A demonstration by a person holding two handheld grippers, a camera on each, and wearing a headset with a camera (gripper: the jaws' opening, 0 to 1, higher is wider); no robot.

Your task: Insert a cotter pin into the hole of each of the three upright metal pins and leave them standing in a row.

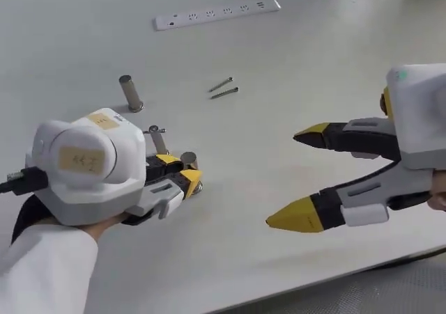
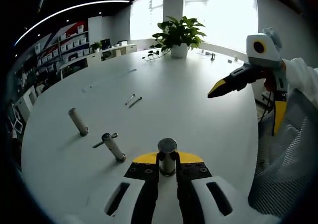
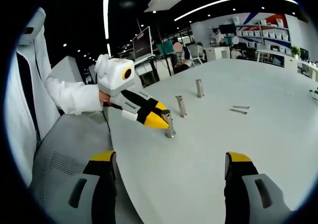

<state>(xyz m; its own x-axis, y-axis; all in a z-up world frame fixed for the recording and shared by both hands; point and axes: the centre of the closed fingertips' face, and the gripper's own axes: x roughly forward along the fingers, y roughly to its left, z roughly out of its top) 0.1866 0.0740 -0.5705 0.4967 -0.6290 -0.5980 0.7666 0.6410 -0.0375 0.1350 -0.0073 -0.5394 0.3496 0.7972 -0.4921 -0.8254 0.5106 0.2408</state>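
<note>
My left gripper (image 1: pixel 189 175) has its jaws drawn in tight around the nearest metal pin (image 2: pixel 167 149), which stands upright on the white table (image 1: pixel 327 70) just beside the middle pin (image 1: pixel 159 141), on the side towards me and slightly to its right. The middle pin is upright too, and I can see a cotter pin (image 1: pixel 155 129) pushed through the hole near its top, its ends sticking out on both sides. The far pin (image 1: pixel 129 93) stands upright beyond the middle pin and a little to its left, near it but apart, so the three make a slanting row. Two loose cotter pins (image 1: pixel 221 85) lie side by side flat on the table, beyond the middle pin and to its right, touching none of the pins. My right gripper (image 1: pixel 282 179) hangs well to the right of the middle pin, above the table, its jaws spread wide with nothing between them and its yellow tips pointing back towards that pin. A white power strip (image 1: pixel 217 13) lies far beyond the middle pin, past the loose cotter pins
</note>
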